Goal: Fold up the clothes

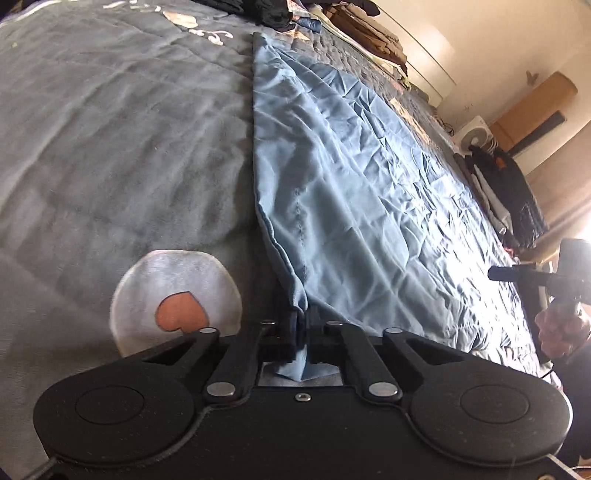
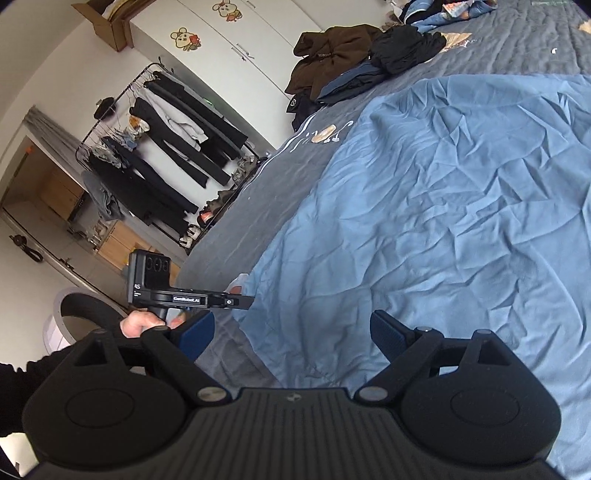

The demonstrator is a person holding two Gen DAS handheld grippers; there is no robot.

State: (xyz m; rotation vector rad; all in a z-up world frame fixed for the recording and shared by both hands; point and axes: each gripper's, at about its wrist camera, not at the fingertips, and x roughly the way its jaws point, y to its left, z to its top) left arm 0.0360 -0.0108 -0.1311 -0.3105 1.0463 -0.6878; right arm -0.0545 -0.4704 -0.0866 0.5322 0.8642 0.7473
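1. While the left gripper (image 1: 301,325) sits low over the bed, its jaws are pinched tight on a corner of the blue cloth (image 1: 369,192), with a little tuft of fabric poking back between the fingers toward the camera.
2. Just off to the left of that gripper there's a pale round patch (image 1: 173,295) with an orange heart (image 1: 181,310) on the grey bedspread (image 1: 110,147).
3. Ahead of it and stretching off to the right, the cloth lies spread flat on the bedspread, pretty wrinkled, its straight edge running directly away from the fingers.
4. Far ahead of the left gripper there's a pile of dark clothes (image 1: 273,14), blurry from here.
5. Way off to its right you can see the right gripper (image 1: 524,277) and the hand (image 1: 561,328) holding it, at the cloth's other edge.
6. Right gripper (image 2: 291,332): jaws wide open, nothing in them, blue pads (image 2: 388,336) hovering over the near edge of the cloth (image 2: 443,221).
7. Left of it, the left gripper (image 2: 243,297) is at the cloth's corner, held by a hand (image 2: 142,323).
8. Ahead and further left there's a clothes rack (image 2: 155,158) against the wall; ahead of the gripper, past the cloth, a heap of brown and black clothes (image 2: 362,51).
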